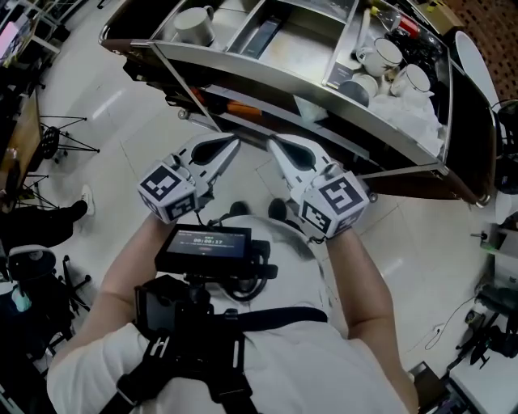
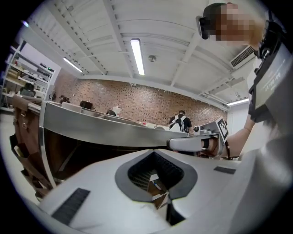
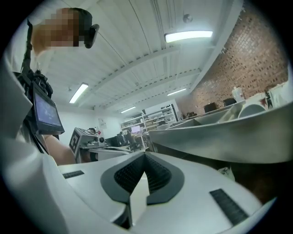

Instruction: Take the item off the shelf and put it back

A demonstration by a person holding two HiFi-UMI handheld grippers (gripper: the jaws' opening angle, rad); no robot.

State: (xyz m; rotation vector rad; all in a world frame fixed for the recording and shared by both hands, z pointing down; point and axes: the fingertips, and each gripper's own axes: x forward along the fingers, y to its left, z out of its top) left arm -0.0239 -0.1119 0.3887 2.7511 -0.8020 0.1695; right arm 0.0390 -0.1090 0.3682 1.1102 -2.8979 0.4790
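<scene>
The left tool (image 1: 233,143) and the right tool (image 1: 273,142) are held side by side in front of the person's chest, with their tips near each other. Both have their jaws pressed together and nothing between them. Neither tool has picked out an item yet, and everything that could be taken sits on the shelf (image 1: 340,121).

The first risk is at the tools themselves. With the tips this near, a sideways swing could knock one tool into the other. If a tool goes in without its jaws being parted first, it will likely shove an item instead of gripping it.

Just beyond the tips is the steel front rim of the shelf. A tool that comes in too low could strike that rim and jolt the trays behind it.

Farther in, a lone mug (image 1: 194,24) stands in the far-left tray with room around it. A dark flat object (image 1: 263,36) lies in the middle tray. In the right tray the cups (image 1: 380,57) are crowded together. Reaching for one there could tip or clink its neighbours, and glazed sides would probably slip in a shallow pinch.
</scene>
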